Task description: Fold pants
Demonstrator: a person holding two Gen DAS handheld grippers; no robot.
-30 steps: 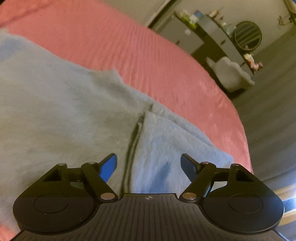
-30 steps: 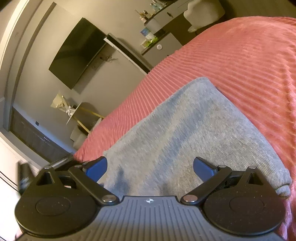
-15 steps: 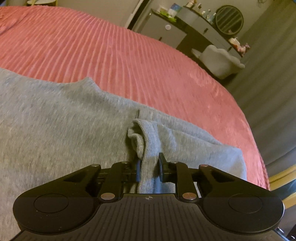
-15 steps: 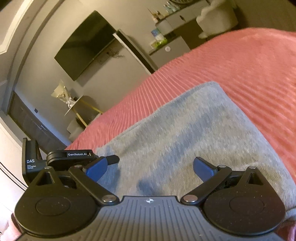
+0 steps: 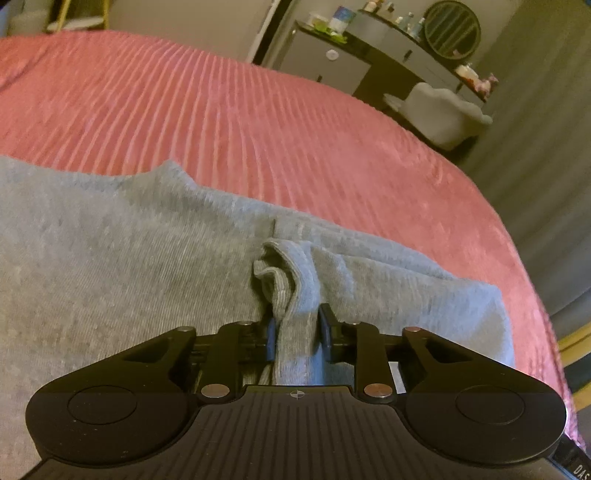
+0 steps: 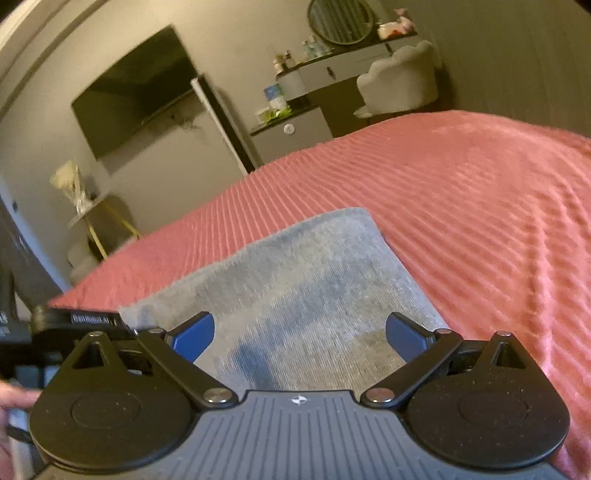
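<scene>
Ahead of your left gripper, a bunched ridge of the grey knit pants fills the gap between its fingers. Beyond lies open ribbed pink bedspread. Your right gripper has bare flat pants fabric between its spread fingers, and open bedspread to its right.

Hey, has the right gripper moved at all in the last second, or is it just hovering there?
Yes. The right gripper, jaws open, has swung rightward over the gray pants: the wall TV slid left and the round mirror entered its view.
</scene>
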